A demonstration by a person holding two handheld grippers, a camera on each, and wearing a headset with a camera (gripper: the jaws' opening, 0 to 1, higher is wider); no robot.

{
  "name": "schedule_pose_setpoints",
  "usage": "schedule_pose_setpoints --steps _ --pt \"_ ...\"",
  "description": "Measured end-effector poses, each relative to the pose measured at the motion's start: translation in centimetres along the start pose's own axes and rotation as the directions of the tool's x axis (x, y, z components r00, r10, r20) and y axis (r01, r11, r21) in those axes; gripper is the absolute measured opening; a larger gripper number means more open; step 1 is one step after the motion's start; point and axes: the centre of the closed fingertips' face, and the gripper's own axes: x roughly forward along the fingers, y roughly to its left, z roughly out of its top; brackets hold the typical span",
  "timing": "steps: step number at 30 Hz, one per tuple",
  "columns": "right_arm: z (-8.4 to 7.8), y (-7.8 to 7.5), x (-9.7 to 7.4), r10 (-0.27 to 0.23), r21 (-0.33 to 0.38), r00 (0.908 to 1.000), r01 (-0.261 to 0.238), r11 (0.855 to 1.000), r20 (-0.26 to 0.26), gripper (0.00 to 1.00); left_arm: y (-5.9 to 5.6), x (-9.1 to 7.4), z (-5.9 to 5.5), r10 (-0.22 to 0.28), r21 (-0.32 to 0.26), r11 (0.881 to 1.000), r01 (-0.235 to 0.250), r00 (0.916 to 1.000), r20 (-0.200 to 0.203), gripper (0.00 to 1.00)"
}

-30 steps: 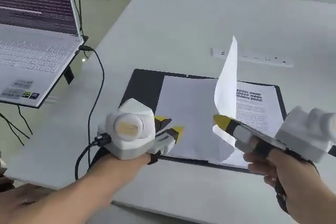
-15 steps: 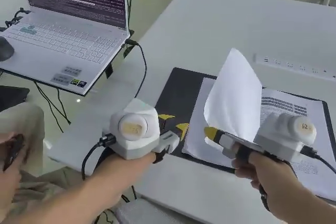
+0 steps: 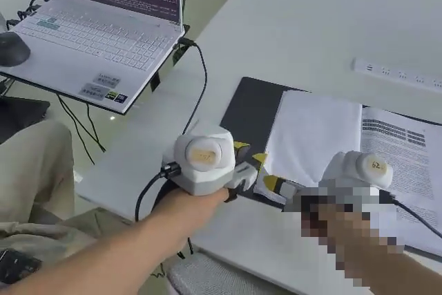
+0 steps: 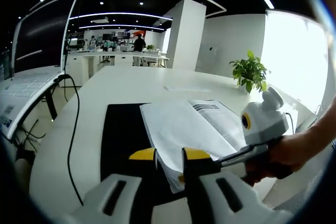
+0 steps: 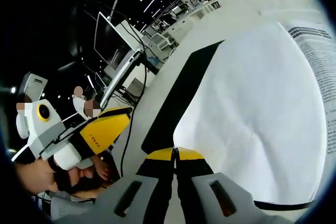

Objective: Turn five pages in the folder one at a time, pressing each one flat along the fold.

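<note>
A black folder (image 3: 252, 105) lies open on the white table. A blank white page (image 3: 314, 132) lies turned over onto the folder's left half. A printed page (image 3: 407, 150) shows on its right half. My right gripper (image 3: 271, 183) is shut on the blank page's near corner at the folder's front edge; in the right gripper view its yellow tips (image 5: 175, 154) meet on the paper's edge. My left gripper (image 3: 250, 153) hovers just left of it over the folder's front left corner. Its jaws (image 4: 168, 155) stand slightly open with nothing between them.
An open laptop (image 3: 103, 25) stands on a stand to the far left, with a black cable (image 3: 202, 88) running from it along the table's left edge. A white power strip (image 3: 397, 77) lies beyond the folder. A mouse (image 3: 10, 48) sits at the far left.
The page stood upright over the fold a second ago. It has swung left and now lies down on the left half, carried by my right gripper. The head camera has shifted left.
</note>
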Motion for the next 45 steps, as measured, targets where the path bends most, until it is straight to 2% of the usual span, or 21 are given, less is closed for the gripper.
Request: schedule_pose_setpoints --steps 2,4,6,8,10,12,15,18,20,21,23,24,27,29,30,34,36,38,42,44,45 --pt "0.0 0.3 -0.2 0.018 0.001 0.9997 -0.018 1.000 0.014 0.04 -0.1 0.8 0.0 -0.001 -0.001 1.000 0.001 1.0000 -0.004 0.17" --pt "-0.2 1.5 -0.7 0.083 0.040 0.9964 -0.084 0.996 0.018 0.11 -0.1 1.6 -0.1 -0.003 -0.006 1.000 0.002 0.9999 -0.012 0.17" --pt "-0.6 2.0 -1.4 0.112 0.011 0.9937 -0.112 0.994 0.008 0.14 -0.1 2.4 -0.3 -0.001 -0.013 1.000 0.001 0.9998 -0.018 0.16" --pt "-0.8 1.9 -2.3 0.104 -0.011 0.9946 -0.104 0.994 0.001 0.12 -0.2 3.1 -0.8 -0.005 -0.006 1.000 0.005 0.9994 -0.035 0.15" --pt "-1.0 1.5 -3.8 0.105 -0.018 0.9945 -0.104 0.994 0.002 0.06 -0.5 3.7 -2.2 -0.011 0.021 1.000 0.013 0.9961 -0.087 0.13" --pt "-0.3 -0.2 -5.3 0.066 -0.038 0.9973 -0.065 0.997 0.031 0.03 -1.0 4.4 -3.4 -0.026 0.051 0.998 0.031 0.9936 -0.110 0.12" --pt "1.4 -2.7 -7.2 0.022 -0.001 0.9960 -0.022 1.000 0.087 0.00 -1.7 4.8 -5.1 -0.046 0.112 0.992 0.065 0.9848 -0.168 0.11" --pt "3.9 -5.2 -8.6 -0.022 0.059 0.9878 0.013 0.998 0.154 0.00 -2.0 4.9 -5.9 -0.048 0.121 0.990 0.071 0.9820 -0.183 0.11" --pt "5.5 -6.0 -9.2 -0.039 0.078 0.9812 0.025 0.997 0.189 0.00 -2.0 5.0 -6.5 -0.043 0.131 0.989 0.069 0.9801 -0.194 0.10" --pt "6.1 -6.4 -9.4 -0.043 0.085 0.9791 0.026 0.996 0.199 0.00 -1.9 4.9 -7.0 -0.038 0.150 0.986 0.071 0.9760 -0.215 0.09" --pt "7.5 -6.9 -9.6 -0.056 0.103 0.9739 0.034 0.994 0.220 0.00 -1.7 4.9 -7.8 -0.027 0.185 0.980 0.072 0.9714 -0.236 0.08" --pt "8.1 -7.0 -9.6 -0.058 0.106 0.9720 0.034 0.994 0.228 0.00 -1.7 4.9 -7.5 -0.026 0.190 0.979 0.069 0.9750 -0.221 0.07" --pt "10.5 -7.9 -9.4 -0.080 0.132 0.9622 0.046 0.990 0.260 0.00 -1.3 4.9 -7.5 -0.003 0.217 0.975 0.052 0.9752 -0.221 0.03" --pt "11.6 -8.4 -9.1 -0.086 0.153 0.9567 0.045 0.987 0.278 0.00 -1.0 4.8 -7.4 0.018 0.294 0.954 0.050 0.9746 -0.223 0.00" --pt "12.1 -8.6 -9.0 -0.096 0.164 0.9538 0.050 0.985 0.285 0.00 -1.1 4.8 -7.5 0.022 0.303 0.952 0.048 0.9743 -0.224 0.00" --pt "14.6 -10.5 -8.0 -0.124 0.216 0.9408 0.056 0.975 0.316 0.00 -1.0 4.7 -7.6 0.022 0.297 0.954 0.042 0.9777 -0.209 0.00" --pt "15.9 -11.5 -7.6 -0.137 0.255 0.9258 0.046 0.966 0.352 0.00 -1.0 4.6 -7.6 0.022 0.295 0.955 0.038 0.9803 -0.196 0.00" --pt "16.7 -12.9 -7.1 -0.157 0.296 0.9196 0.047 0.954 0.360 0.00 -1.0 4.7 -7.5 0.023 0.301 0.953 0.036 0.9817 -0.189 0.00" --pt "18.4 -15.3 -6.2 -0.199 0.369 0.9000 0.046 0.928 0.388 0.00 -1.0 4.7 -7.5 0.019 0.301 0.953 0.038 0.9829 -0.183 0.00" --pt "19.2 -15.9 -5.9 -0.207 0.402 0.8916 0.031 0.915 0.403 0.00 -1.0 4.7 -7.5 0.016 0.298 0.954 0.038 0.9841 -0.177 0.00" --pt "19.6 -16.2 -5.6 -0.204 0.404 0.8890 0.024 0.914 0.410 0.00 -1.0 4.7 -7.5 0.016 0.294 0.955 0.037 0.9845 -0.175 0.00"
